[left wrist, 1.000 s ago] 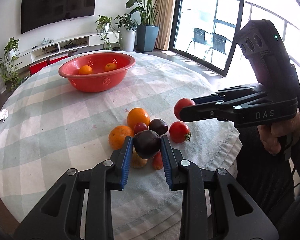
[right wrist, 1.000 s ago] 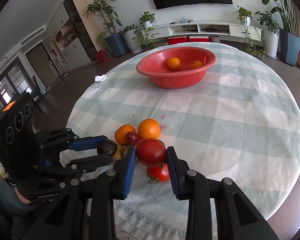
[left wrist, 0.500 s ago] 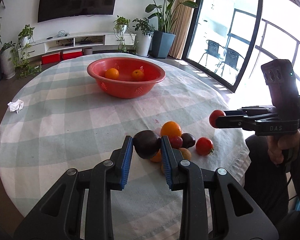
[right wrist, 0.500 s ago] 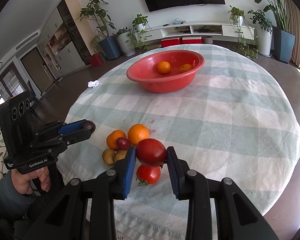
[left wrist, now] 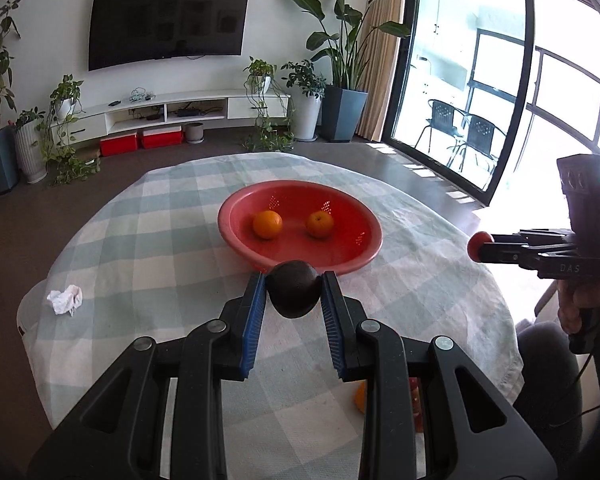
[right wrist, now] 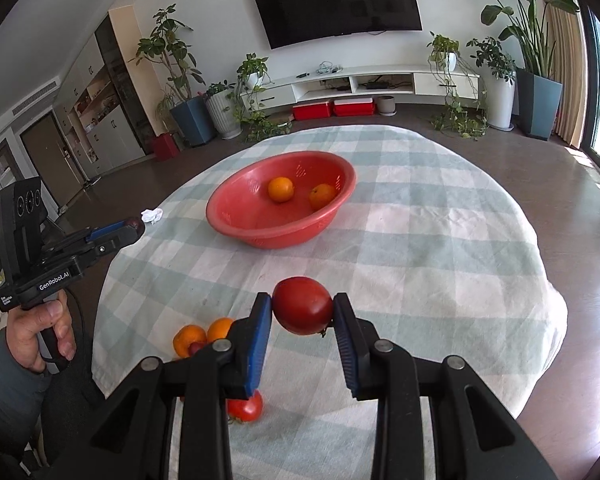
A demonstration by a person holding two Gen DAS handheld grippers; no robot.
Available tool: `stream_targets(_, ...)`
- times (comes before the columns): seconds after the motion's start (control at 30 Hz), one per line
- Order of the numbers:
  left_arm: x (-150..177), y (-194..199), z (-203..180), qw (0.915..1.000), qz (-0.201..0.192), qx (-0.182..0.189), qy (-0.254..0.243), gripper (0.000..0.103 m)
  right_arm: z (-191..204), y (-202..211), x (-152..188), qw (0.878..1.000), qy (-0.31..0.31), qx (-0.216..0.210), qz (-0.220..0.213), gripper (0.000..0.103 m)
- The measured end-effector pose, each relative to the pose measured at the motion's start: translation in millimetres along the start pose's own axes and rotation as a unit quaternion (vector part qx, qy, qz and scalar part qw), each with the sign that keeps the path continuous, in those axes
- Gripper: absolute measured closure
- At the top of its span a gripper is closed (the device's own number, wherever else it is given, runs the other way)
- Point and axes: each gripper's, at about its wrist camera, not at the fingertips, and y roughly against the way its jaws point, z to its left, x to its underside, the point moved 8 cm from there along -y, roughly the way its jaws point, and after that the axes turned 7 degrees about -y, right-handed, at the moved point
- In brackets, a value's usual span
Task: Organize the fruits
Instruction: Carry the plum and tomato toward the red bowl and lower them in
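My left gripper [left wrist: 293,294] is shut on a dark purple plum [left wrist: 294,293] and holds it in the air just short of the near rim of the red bowl [left wrist: 236,240]. Two oranges [left wrist: 267,224] lie inside that bowl. My right gripper [right wrist: 302,307] is shut on a red tomato [right wrist: 302,305], lifted over the checked tablecloth, with the bowl [right wrist: 236,222] well ahead of it. Below and left of it, on the cloth, lie two oranges [right wrist: 189,338], a small plum and another tomato [right wrist: 246,408]. Each gripper shows in the other's view, at the side.
A crumpled white tissue [left wrist: 65,299] lies near the table's left edge. The round table [right wrist: 440,240] is covered by a green-and-white checked cloth. Behind it stand potted plants, a low TV shelf and glass doors. A person's hand [right wrist: 40,328] holds the left gripper's handle.
Both grippers rose and moved forward toward the bowl with their fruit. The fruit pile has dropped to the bottom of both views; the bowl now lies straight ahead of the left gripper.
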Motion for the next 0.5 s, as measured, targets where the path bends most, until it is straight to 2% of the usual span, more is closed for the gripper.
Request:
stream_targets(0.2,-47.6,-21.6,1.6,0.9996,-0.005,0.001,-0.029,0.077,10.2,-4.3,-53.8,0.999,0.026,0.007,-0.029,0.069)
stream_targets(0.33,-74.5,-38.6,5.3,0.9993,0.001,0.003,-0.036,0.077,23.9,-15.0,-87.1,0.999,0.031,-0.006,-0.044,0.069)
stream_targets(0.5,-87.7,-75.7,10.3,0.999,0.027,0.013,-0.034,0.077,36.7,-46.3,-111.6,0.999,0.032,-0.017,-0.039,0.069)
